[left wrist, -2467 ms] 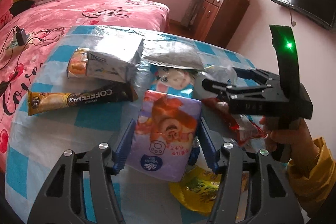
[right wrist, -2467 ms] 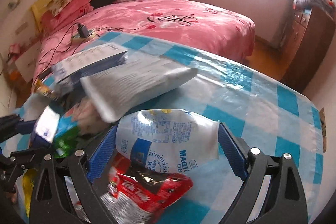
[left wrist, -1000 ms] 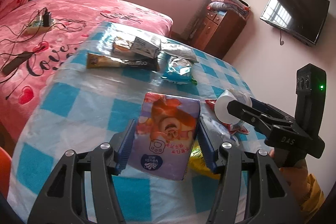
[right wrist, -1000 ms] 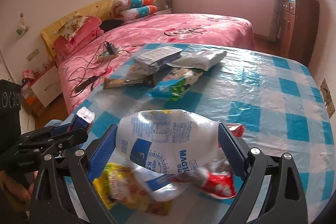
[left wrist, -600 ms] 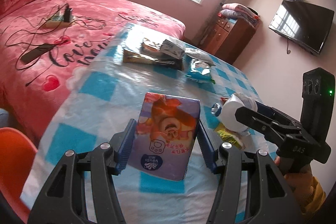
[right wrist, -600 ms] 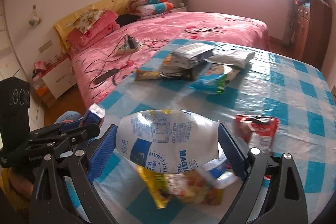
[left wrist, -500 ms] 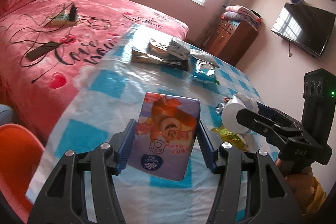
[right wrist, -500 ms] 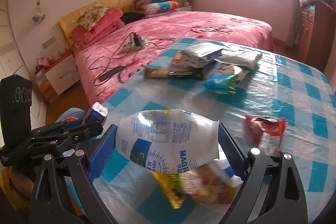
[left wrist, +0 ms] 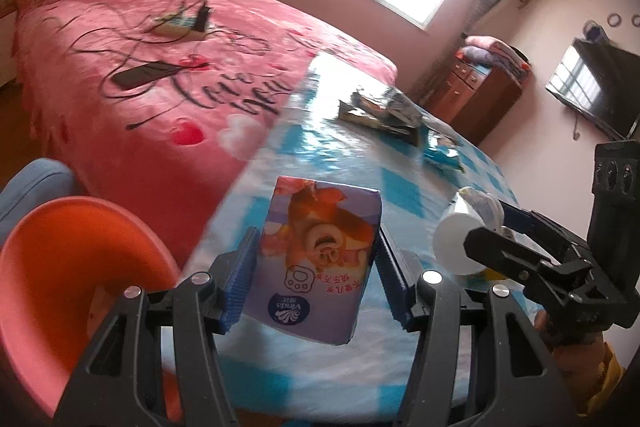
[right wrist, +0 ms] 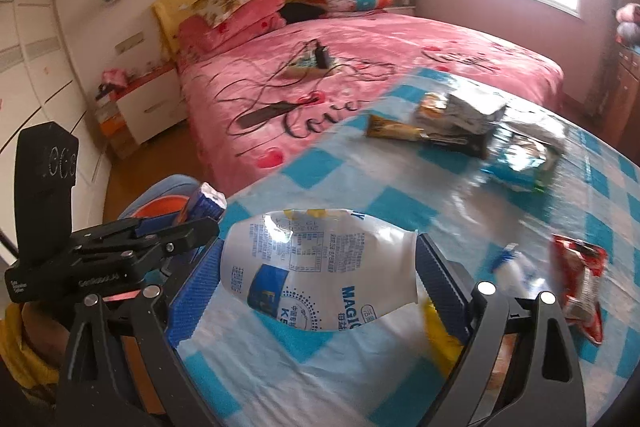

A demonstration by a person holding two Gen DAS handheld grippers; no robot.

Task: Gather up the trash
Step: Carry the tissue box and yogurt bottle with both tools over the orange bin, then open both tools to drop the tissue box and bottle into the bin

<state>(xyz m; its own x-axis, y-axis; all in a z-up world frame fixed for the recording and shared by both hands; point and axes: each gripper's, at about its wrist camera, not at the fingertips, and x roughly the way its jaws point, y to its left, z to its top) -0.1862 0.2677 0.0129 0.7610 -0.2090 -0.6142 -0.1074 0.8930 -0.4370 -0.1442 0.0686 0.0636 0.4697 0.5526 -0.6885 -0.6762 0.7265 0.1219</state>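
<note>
Much is smeared by motion or covered by what the grippers carry

In the left wrist view the tissue pack (left wrist: 318,259) hides the table (left wrist: 352,155) behind it, and the far wrappers (left wrist: 380,113) are too blurred to read. The orange bin (left wrist: 60,267) is cut off by the left edge. In the right wrist view the white bottle (right wrist: 320,267) covers most of a yellow wrapper (right wrist: 438,331); the blue packet (right wrist: 516,163) and red packet (right wrist: 580,283) are streaked, their print illegible.
</note>
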